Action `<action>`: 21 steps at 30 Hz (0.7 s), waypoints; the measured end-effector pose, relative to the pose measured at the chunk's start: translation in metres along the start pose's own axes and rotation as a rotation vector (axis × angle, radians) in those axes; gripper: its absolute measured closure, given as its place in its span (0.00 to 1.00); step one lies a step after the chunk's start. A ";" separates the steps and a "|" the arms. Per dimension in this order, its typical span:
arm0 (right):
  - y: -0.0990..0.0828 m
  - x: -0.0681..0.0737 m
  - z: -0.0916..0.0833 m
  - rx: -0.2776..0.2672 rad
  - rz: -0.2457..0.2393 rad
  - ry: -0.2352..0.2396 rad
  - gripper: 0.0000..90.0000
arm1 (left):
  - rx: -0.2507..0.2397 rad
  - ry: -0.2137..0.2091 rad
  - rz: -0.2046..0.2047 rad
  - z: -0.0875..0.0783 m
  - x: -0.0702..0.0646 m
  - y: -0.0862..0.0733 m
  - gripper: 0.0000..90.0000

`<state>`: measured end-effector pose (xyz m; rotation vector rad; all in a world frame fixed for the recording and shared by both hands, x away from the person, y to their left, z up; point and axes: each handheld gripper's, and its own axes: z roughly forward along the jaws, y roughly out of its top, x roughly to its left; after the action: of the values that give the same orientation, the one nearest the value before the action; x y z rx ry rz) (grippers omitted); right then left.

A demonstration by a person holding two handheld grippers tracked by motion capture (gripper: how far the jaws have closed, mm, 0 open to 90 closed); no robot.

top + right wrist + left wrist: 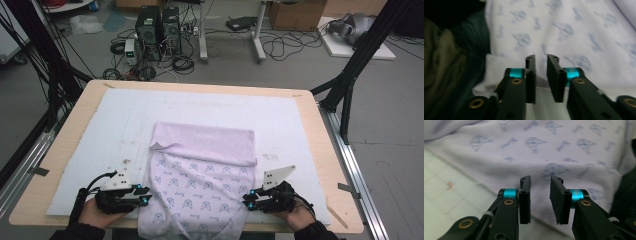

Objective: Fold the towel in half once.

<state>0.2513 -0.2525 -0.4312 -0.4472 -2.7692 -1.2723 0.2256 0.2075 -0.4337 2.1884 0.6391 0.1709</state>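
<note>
A pale lilac cloth [200, 185] lies on the white mat [110, 130] in the middle of the table [75, 120], towards the near edge, with its near end hanging over that edge. Its far part is folded back towards the near side, so a plain, unprinted band runs across the far end, while the rest shows a faint blue printed pattern. The far left corner of the fold is slightly curled.

The left gripper [145, 195] sits at the cloth's near left edge and the right gripper [248, 199] at its near right edge, each pointing inward at the cloth.

The left gripper view shows the jaws parted with a clear gap and nothing between them; the printed cloth [544, 157] lies beyond, the mat [449, 195] to the left. The right gripper view likewise shows released jaws, a narrow empty gap, with the cloth's [564, 32] hanging edge and dark floor beyond it to the left. The high view alone shows the folded band.
</note>
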 end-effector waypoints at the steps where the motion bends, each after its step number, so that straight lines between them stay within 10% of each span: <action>1: 0.002 0.003 0.004 -0.007 -0.010 0.030 0.80 | 0.010 -0.015 0.003 0.003 -0.005 0.000 0.73; 4: 0.006 0.011 0.017 0.029 -0.057 0.061 0.74 | 0.029 -0.001 0.034 0.010 -0.014 -0.005 0.67; 9: 0.002 0.012 0.022 0.072 -0.083 0.103 0.95 | 0.019 0.025 0.034 0.006 -0.012 -0.009 0.97; 21: -0.018 0.012 -0.008 0.057 -0.049 0.096 0.90 | 0.021 0.026 0.011 -0.011 -0.009 -0.018 0.91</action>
<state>0.2338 -0.2665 -0.4370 -0.3073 -2.7439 -1.1880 0.2068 0.2199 -0.4397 2.2134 0.6460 0.1995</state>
